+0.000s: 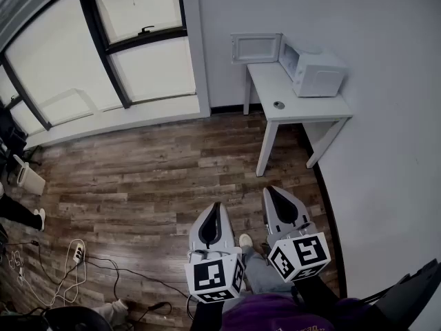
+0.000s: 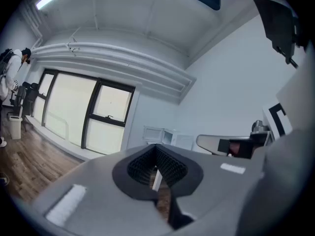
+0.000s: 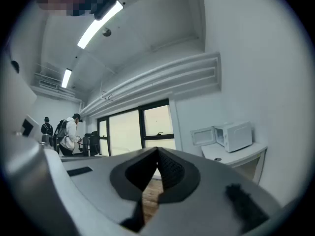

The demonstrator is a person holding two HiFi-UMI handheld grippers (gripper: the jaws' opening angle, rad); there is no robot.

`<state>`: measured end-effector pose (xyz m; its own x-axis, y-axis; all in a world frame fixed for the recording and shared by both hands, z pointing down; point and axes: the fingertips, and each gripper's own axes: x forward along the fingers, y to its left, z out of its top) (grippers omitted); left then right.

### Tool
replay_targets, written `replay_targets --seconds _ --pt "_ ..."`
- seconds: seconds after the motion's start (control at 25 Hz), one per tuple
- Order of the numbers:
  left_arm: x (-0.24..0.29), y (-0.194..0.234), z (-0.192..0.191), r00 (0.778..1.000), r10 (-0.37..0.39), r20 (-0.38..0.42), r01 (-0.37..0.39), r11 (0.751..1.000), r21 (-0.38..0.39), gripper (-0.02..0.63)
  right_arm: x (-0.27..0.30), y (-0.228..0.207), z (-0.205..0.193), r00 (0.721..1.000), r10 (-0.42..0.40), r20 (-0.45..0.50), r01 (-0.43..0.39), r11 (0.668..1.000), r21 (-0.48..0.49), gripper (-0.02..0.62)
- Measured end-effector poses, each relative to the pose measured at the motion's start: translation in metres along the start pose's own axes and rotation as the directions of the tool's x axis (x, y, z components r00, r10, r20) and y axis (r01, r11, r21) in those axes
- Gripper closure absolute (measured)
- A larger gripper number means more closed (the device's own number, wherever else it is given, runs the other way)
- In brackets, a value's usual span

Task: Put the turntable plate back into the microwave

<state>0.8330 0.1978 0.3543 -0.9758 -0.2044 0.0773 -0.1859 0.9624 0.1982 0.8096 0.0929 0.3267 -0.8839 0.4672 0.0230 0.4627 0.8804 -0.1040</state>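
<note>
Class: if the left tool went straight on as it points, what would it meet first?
Nothing near over the wood floor; then probably the open microwave door by the white table, though depth is unclear.

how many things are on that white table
2. The white microwave, door swung open, sits at the far end of the table by the wall; a small round object lies nearer the camera. Anything inside the microwave is hidden.

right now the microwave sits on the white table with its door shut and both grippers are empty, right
No: the head view shows the microwave with its door open. It does sit on the white table, and the left gripper and right gripper are empty.
</note>
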Motion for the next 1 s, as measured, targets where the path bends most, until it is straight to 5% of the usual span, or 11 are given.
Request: replay_targets --seconds 0.2,0.48,1.0 --pt "0.055 0.029 0.000 1.000 0.021 -0.003 -0.021 1.000 0.004 0.601 0.062 -0.022 -0.003 1.000 -0.012 0.013 0.011 1.000 0.027 0.594" --pt "0.165 0.051 0.019 1.000 0.016 -0.021 -0.016 1.000 -0.015 0.601 0.166 -0.062 0.021 0.994 0.089 0.062 -0.094 0.992 0.080 0.594" --pt "0.347 0.080 0.046 0.998 0.057 -0.033 -0.057 0.998 -0.004 0.601 0.330 -0.164 0.023 0.992 0.124 0.000 -0.124 0.987 0.104 0.594"
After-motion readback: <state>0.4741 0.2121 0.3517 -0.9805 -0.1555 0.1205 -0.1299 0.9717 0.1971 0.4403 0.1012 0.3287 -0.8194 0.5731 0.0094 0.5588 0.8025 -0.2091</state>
